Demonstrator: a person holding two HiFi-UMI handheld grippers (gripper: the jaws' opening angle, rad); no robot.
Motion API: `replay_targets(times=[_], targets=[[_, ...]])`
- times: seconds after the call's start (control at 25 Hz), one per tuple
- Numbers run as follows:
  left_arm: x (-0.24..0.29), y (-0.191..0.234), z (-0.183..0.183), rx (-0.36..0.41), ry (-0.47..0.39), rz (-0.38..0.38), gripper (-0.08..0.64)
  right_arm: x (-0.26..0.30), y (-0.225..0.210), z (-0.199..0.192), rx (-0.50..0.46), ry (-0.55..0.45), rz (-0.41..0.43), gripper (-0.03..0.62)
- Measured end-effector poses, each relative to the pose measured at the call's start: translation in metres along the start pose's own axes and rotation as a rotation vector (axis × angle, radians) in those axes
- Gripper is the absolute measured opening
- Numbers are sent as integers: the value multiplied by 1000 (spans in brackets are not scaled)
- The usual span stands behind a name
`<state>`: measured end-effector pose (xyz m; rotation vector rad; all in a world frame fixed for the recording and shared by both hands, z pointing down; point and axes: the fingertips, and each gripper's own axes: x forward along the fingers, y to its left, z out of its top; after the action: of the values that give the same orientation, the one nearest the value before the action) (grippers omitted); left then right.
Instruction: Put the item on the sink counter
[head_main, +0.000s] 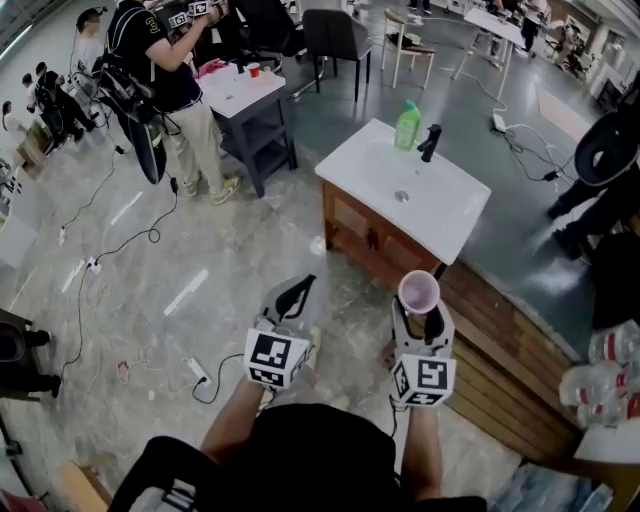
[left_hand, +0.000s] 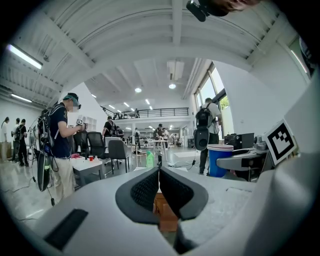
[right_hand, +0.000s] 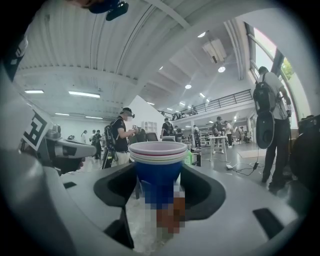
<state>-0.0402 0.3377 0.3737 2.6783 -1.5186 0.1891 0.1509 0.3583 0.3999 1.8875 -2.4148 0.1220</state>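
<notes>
A stack of cups (head_main: 418, 292), blue outside with pale rims (right_hand: 157, 165), stands upright between the jaws of my right gripper (head_main: 421, 318) (right_hand: 157, 187), which is shut on it. The white sink counter (head_main: 450, 215) on its wooden cabinet lies ahead and slightly right, apart from both grippers. On it are a green bottle (head_main: 407, 125) and a black faucet (head_main: 430, 142). My left gripper (head_main: 298, 290) (left_hand: 159, 175) hovers over the floor to the left of the cabinet, its dark pads (left_hand: 142, 190) closed together with nothing between them.
A person (head_main: 160, 70) holding grippers stands at a dark table (head_main: 245, 100) at the upper left. Cables and a power strip (head_main: 198, 372) trail across the floor. A wooden platform (head_main: 510, 370) runs to the right of the cabinet, with plastic bottles (head_main: 605, 385) at the far right.
</notes>
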Motion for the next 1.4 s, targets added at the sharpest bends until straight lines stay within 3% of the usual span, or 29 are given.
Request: replay_targets(times=[0.56,0.76,0.96,1.4], targets=[[109,77,13,-17,43,-54,6,122,-9,11,27,34,-28,273],[137,108,22,-63,30,-58,6,162,-5,16,32,32,-37,272],[157,142,10,-29,78,-75,6,200,5,19,32,33,-45,273],[199,201,11,-23,52,-108,6,265,21,20,23,26,-80,273]])
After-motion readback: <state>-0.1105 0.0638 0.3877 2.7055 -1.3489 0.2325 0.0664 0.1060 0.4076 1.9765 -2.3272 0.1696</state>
